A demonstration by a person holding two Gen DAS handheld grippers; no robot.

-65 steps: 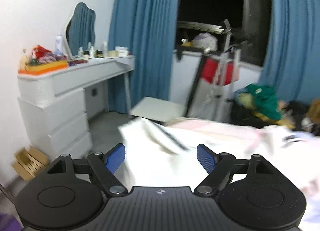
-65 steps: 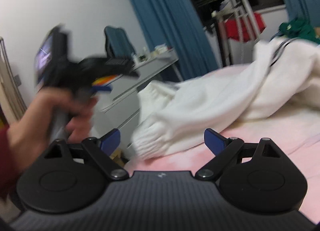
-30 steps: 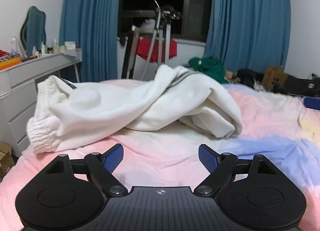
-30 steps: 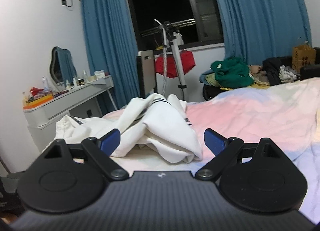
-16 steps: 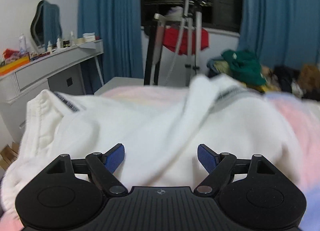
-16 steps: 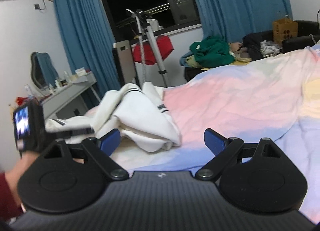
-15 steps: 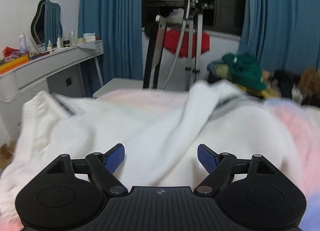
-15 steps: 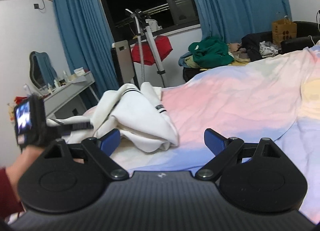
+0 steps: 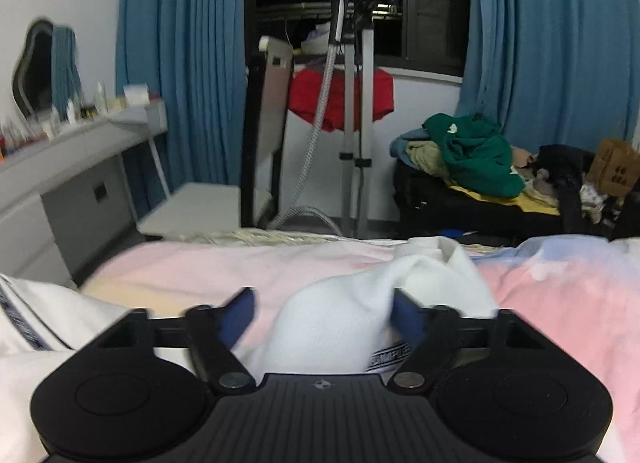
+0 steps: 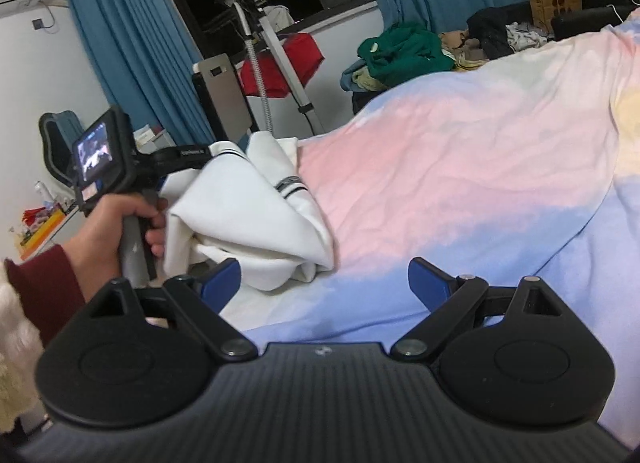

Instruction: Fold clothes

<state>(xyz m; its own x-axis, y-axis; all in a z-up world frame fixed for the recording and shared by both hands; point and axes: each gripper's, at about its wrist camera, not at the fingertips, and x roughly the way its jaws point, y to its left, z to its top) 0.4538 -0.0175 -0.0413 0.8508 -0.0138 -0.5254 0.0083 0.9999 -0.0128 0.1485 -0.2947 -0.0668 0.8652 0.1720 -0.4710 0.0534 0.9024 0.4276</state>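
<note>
A crumpled white garment (image 9: 352, 315) with dark striped trim lies on the pink and blue bedsheet (image 9: 560, 295). My left gripper (image 9: 322, 317) is open, its blue pads either side of a raised fold of the cloth. In the right wrist view the same garment (image 10: 248, 215) is a heap at the left, with the left gripper's body (image 10: 120, 159) and the hand holding it pushed in over its top. My right gripper (image 10: 324, 283) is open and empty, just right of the heap above the sheet (image 10: 460, 167).
A white dresser (image 9: 60, 167) with bottles stands at the left. A steamer stand (image 9: 352, 103) with a red garment and a pile of clothes (image 9: 468, 155) are beyond the bed's far edge. Blue curtains (image 9: 180, 63) flank a dark window.
My left gripper has moved forward into the white garment, and its pads have come a little closer together. My right gripper has tilted down and shifted right of the heap.
</note>
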